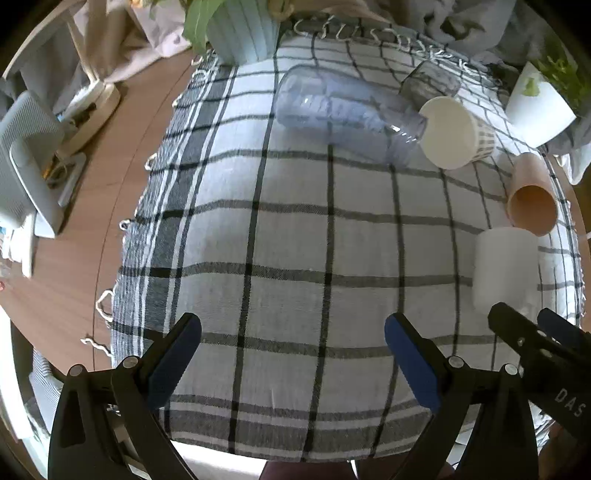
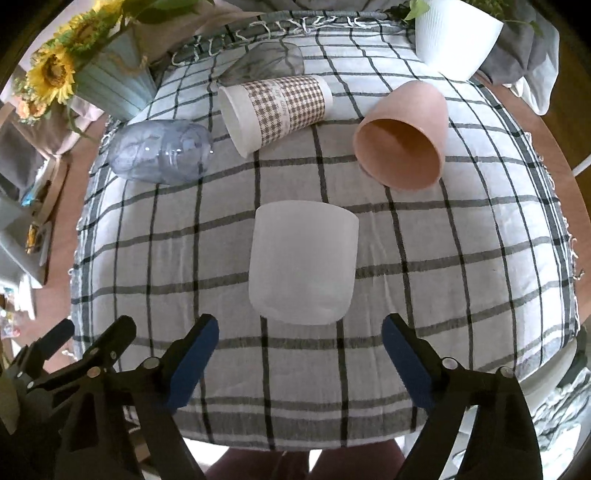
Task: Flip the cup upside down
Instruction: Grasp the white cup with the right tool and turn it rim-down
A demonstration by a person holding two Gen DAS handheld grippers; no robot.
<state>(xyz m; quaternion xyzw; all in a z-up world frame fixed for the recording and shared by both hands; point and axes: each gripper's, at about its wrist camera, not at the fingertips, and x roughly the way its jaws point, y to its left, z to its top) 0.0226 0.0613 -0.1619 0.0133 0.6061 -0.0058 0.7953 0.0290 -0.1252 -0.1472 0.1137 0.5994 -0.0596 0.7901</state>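
Note:
A frosted white cup (image 2: 303,262) lies on its side on the checked cloth (image 2: 424,240), its rounded base toward my right gripper (image 2: 300,343), which is open and empty just short of it. The same cup shows at the right of the left wrist view (image 1: 504,266). My left gripper (image 1: 293,341) is open and empty over bare cloth (image 1: 288,240). The right gripper's fingers (image 1: 517,332) show at the lower right of the left wrist view.
Other cups lie on their sides: a pink one (image 2: 402,136), a houndstooth paper one (image 2: 273,110), a clear bluish one (image 2: 162,151) and a dark glass (image 2: 269,61). A sunflower vase (image 2: 110,81) and a white pot (image 2: 454,33) stand at the back corners.

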